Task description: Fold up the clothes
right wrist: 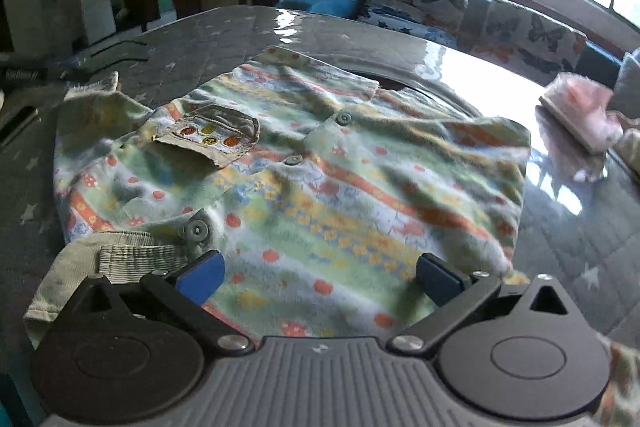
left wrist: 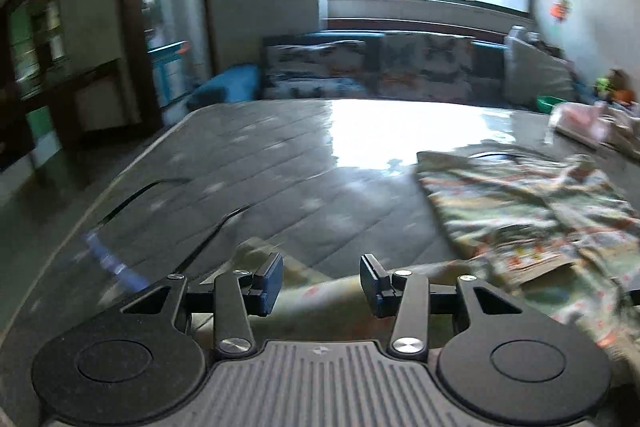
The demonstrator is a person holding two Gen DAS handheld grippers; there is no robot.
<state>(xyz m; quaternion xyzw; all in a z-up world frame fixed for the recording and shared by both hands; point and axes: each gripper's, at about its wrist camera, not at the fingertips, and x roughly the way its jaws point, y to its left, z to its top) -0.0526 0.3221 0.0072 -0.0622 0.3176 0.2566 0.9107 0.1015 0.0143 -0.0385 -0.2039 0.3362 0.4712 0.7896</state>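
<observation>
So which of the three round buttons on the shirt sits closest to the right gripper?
The button at the lower left, beside the ribbed collar. The other two buttons lie farther up the shirt, beyond the right gripper.

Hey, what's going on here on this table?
A person with two handheld grippers is folding a small patterned shirt spread flat on the table. The right gripper is open above the collar end; the left gripper is open at the shirt's edge. Neither holds cloth.
</observation>
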